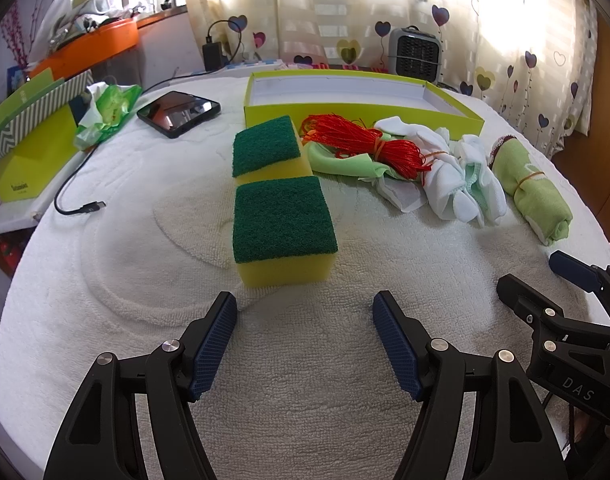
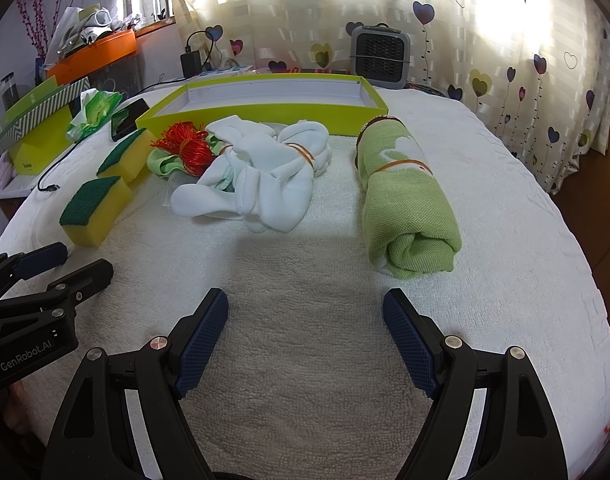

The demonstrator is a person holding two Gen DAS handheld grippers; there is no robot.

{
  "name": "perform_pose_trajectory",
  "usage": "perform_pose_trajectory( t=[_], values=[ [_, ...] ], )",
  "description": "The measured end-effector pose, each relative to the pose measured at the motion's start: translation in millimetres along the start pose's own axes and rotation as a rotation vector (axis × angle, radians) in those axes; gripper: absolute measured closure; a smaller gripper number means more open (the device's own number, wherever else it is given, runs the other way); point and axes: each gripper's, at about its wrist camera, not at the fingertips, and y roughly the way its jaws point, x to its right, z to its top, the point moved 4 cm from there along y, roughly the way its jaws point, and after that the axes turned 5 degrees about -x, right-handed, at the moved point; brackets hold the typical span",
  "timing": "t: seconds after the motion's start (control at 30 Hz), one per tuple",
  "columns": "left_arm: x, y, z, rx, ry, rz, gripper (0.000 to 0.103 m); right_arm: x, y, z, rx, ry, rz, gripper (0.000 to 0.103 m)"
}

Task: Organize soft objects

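Two yellow sponges with green scrub tops lie on the white towel, the near sponge [image 1: 283,230] [image 2: 95,212] just ahead of my open, empty left gripper [image 1: 305,308], the far sponge [image 1: 267,150] [image 2: 125,154] behind it. A red cord bundle [image 1: 365,146] [image 2: 187,146], white socks tied with rubber bands [image 1: 449,178] [image 2: 265,172] and a rolled green towel [image 1: 535,192] [image 2: 405,204] lie in a row. My right gripper [image 2: 305,308] is open and empty, short of the socks and towel. An open lime-green box [image 1: 361,110] [image 2: 265,110] stands behind.
A black phone [image 1: 179,112], a black cable [image 1: 79,204], a green wipes pack [image 1: 111,110] and a green carton [image 1: 29,136] sit at the left. A grey heater [image 2: 379,56] stands at the back by the curtain. The table edge drops off at the right.
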Motion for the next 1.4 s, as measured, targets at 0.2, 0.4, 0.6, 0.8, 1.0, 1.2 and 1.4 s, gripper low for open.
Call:
perform_pose_trajectory(
  t=[0.2,0.4,0.6,0.8,1.0,1.2,1.4],
  values=[
    [1,-1,1,0.000,0.005,-0.001,0.033,0,0,1,0.000,-0.001,0.000,0.023],
    [4,-7,6,-0.006,0.032,-0.024,0.033,0,0,2,-0.002,-0.011,0.008,0.023],
    [-2,-8,7,-0.049,0.054,-0.088,0.033,8,-13,-3,0.023,-0.028,0.043,0.023],
    [-13,-14,11,-0.053,-0.004,-0.188,0.033,28,-32,13,0.104,0.004,0.037,0.023],
    [-23,-16,30,-0.031,-0.046,-0.207,0.033,53,-31,31,0.116,0.066,0.004,0.023],
    [-23,-4,44,-0.062,-0.062,-0.212,0.033,62,-18,44,0.091,0.077,0.023,0.023],
    [-23,11,50,-0.088,-0.053,-0.161,0.033,67,1,56,0.049,0.079,0.042,0.023]
  ],
)
